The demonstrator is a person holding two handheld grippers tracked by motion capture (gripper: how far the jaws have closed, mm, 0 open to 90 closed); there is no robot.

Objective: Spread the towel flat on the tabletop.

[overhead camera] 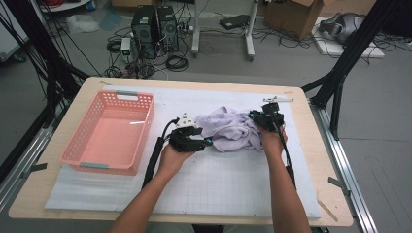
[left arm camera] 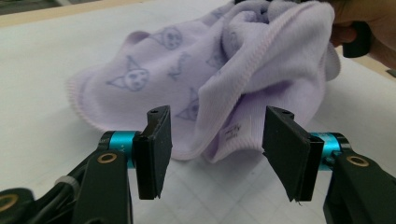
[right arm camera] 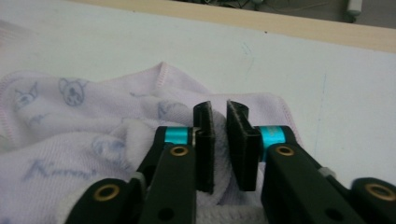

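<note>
A lavender towel (overhead camera: pixel 228 128) printed with cartoon faces lies bunched on the white mat at the table's middle. My left gripper (overhead camera: pixel 206 141) sits at the towel's left edge. In the left gripper view the left gripper (left arm camera: pixel 215 140) is open, with a hanging fold of the towel (left arm camera: pixel 187 70) just ahead of the gap. My right gripper (overhead camera: pixel 255 116) is at the towel's right side. In the right gripper view the right gripper (right arm camera: pixel 219 126) has its jaws nearly together, pinched on the towel (right arm camera: pixel 70 140), which rises toward that hand.
A pink plastic basket (overhead camera: pixel 109 138) stands with nothing in it on the left of the gridded mat (overhead camera: pixel 218 184). A small white object (overhead camera: pixel 278 99) lies near the table's far right edge. Black frame legs flank the table.
</note>
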